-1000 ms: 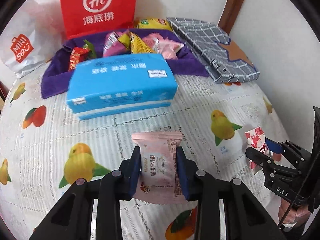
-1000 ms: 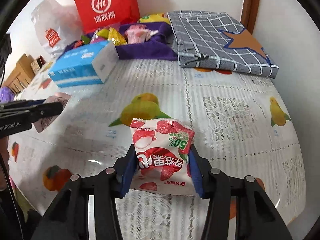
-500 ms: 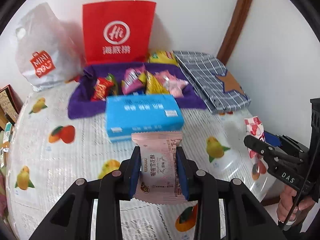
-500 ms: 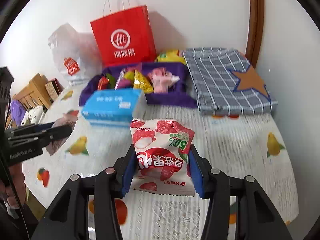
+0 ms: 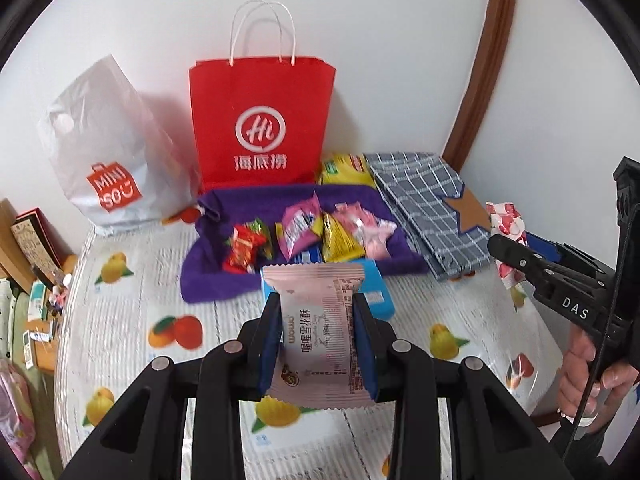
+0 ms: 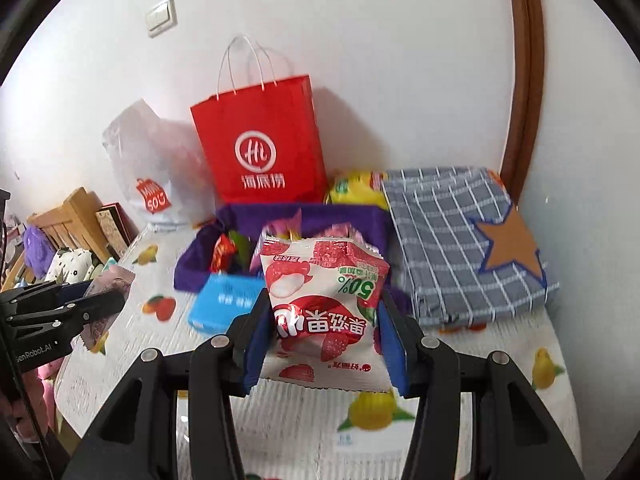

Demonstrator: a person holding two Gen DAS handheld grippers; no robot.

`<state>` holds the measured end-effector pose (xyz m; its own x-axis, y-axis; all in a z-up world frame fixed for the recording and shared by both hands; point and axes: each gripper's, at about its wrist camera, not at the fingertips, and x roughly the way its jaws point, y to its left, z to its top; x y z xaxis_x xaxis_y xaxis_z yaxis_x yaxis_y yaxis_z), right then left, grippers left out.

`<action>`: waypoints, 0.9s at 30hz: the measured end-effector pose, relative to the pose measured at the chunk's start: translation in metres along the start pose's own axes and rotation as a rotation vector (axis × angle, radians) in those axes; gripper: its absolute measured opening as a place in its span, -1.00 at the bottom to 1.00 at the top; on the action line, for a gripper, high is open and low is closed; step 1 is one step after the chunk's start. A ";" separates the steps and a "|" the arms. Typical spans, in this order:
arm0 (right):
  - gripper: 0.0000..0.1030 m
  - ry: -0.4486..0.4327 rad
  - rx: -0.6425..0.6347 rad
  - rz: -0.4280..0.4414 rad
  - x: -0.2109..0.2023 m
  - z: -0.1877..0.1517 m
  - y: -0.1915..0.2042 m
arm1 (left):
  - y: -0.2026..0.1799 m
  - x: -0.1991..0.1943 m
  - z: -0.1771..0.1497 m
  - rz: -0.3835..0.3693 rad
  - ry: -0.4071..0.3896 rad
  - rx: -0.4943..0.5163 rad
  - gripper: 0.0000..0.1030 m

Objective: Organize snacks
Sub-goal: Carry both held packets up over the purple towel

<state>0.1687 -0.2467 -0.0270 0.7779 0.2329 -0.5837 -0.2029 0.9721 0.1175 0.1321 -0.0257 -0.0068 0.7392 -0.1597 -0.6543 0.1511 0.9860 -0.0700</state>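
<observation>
Our left gripper (image 5: 317, 332) pinches the pink packet (image 5: 320, 328), our right gripper (image 6: 325, 334) the strawberry bag (image 6: 324, 300); the purple tray (image 5: 304, 196) lies at twelve o'clock from both.

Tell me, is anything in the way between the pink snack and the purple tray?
Yes. The blue tissue box lies on the table right in front of the purple tray, between it and the pink snack held in the left gripper.

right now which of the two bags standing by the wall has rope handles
The red paper bag, with white looped handles on top; the white plastic bag beside it has only a punched hole.
</observation>
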 end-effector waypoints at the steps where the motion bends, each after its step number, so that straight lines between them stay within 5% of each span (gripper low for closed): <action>1: -0.04 -0.002 -0.002 0.000 0.002 0.006 0.001 | 0.002 0.000 0.003 0.000 -0.006 -0.001 -0.37; 17: -0.04 -0.026 -0.014 0.043 0.059 0.077 0.016 | 0.037 0.034 0.061 0.036 -0.028 -0.038 -0.37; 27: -0.04 0.017 -0.020 0.029 0.123 0.103 0.011 | 0.061 0.096 0.098 0.039 0.022 -0.069 -0.37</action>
<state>0.3238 -0.2046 -0.0148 0.7614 0.2606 -0.5936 -0.2372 0.9641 0.1190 0.2767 0.0146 0.0000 0.7292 -0.1206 -0.6736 0.0760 0.9925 -0.0954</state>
